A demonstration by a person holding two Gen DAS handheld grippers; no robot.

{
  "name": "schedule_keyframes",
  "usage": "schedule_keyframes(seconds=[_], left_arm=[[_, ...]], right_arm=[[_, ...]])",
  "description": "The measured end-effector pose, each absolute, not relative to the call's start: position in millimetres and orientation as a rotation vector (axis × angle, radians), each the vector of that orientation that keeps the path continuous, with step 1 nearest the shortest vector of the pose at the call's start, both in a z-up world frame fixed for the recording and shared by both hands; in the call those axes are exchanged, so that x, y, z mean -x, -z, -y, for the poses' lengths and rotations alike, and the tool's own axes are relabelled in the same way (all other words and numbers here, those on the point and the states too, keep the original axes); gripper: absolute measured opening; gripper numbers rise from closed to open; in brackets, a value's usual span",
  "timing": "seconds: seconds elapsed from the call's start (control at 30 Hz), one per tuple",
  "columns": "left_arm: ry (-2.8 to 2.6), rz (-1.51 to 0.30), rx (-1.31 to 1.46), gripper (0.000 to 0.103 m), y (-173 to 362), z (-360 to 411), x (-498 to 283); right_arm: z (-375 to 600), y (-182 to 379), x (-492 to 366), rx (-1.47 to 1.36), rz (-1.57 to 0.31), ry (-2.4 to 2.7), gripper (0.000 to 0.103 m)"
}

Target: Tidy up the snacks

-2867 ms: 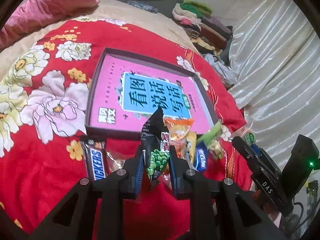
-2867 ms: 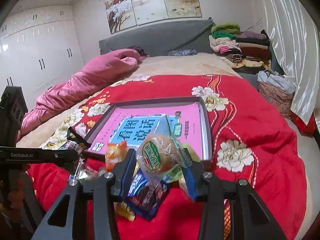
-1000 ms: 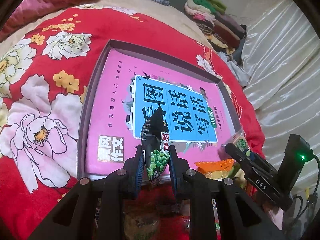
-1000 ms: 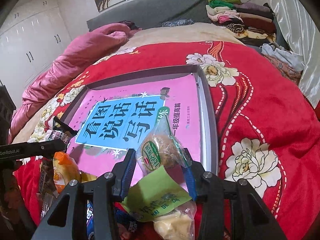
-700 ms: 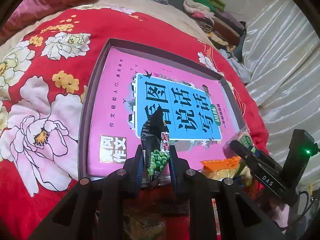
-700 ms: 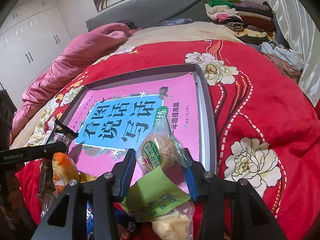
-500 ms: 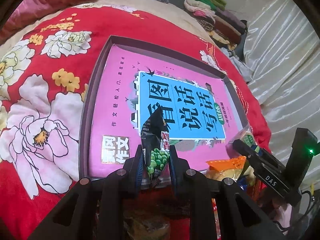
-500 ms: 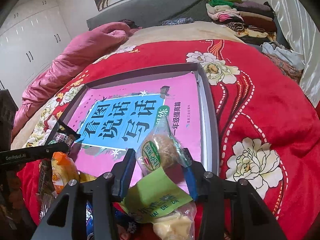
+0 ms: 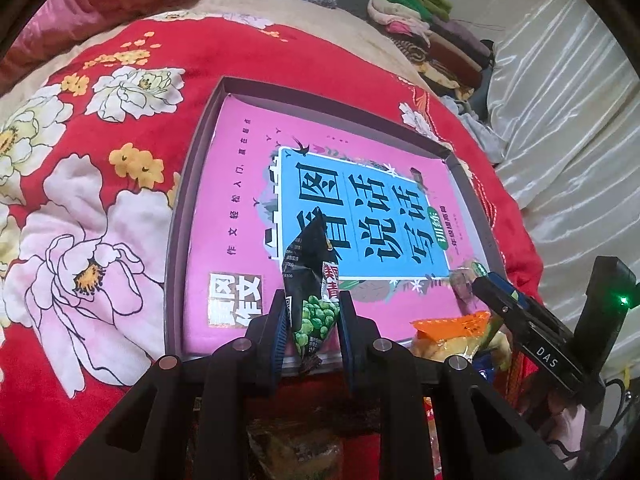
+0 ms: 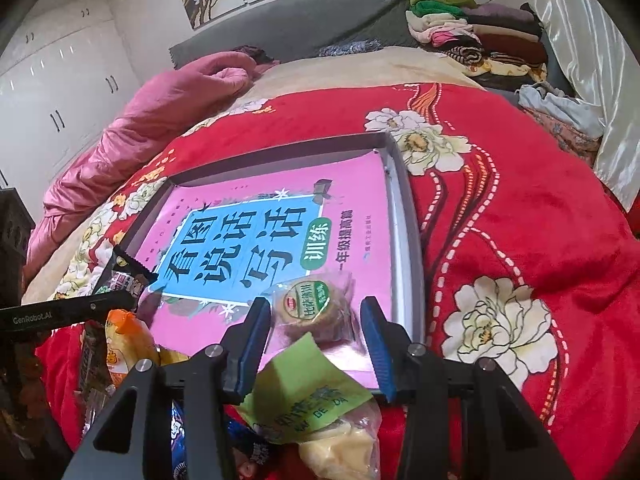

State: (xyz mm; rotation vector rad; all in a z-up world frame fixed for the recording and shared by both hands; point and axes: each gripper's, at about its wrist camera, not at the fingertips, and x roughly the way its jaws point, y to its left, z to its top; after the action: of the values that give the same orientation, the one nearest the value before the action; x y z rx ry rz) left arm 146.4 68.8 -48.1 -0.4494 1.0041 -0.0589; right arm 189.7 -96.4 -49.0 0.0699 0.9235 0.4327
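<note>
A shallow dark tray (image 9: 178,216) holding a pink book (image 9: 240,184) lies on the red flowered bedspread. My left gripper (image 9: 311,312) is shut on a black green-pea packet (image 9: 314,296), held upright over the tray's near edge. My right gripper (image 10: 316,312) hangs open over the tray's near right corner (image 10: 408,240). A round cake in a clear wrapper (image 10: 310,306) lies flat on the book between its fingers, with both blue pads (image 10: 374,344) bare. From the left wrist view, the cake (image 9: 466,276) lies just beyond the right gripper's tips (image 9: 486,286).
Loose snacks are piled before the tray: a green-labelled packet (image 10: 304,392), an orange packet (image 10: 124,344) and a blue one (image 10: 180,436). A pink quilt (image 10: 168,104) lies at the far left, folded clothes (image 10: 480,28) at the head, a white curtain (image 9: 560,120) on the right.
Both grippers came forward from the snack pile to the tray. The cake has left the right gripper's pads and now lies flat on the book. The left still holds the pea packet.
</note>
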Motion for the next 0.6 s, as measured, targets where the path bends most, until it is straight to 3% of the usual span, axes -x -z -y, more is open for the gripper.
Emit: schedule_keyframes(seconds=[0.6], left_arm=[[0.039,-0.979,0.424,0.036,36.1,-73.9,-141.9]], right_arm=[[102.6,34.9,-183.9,-0.089,-0.858,-0.441,0.054]])
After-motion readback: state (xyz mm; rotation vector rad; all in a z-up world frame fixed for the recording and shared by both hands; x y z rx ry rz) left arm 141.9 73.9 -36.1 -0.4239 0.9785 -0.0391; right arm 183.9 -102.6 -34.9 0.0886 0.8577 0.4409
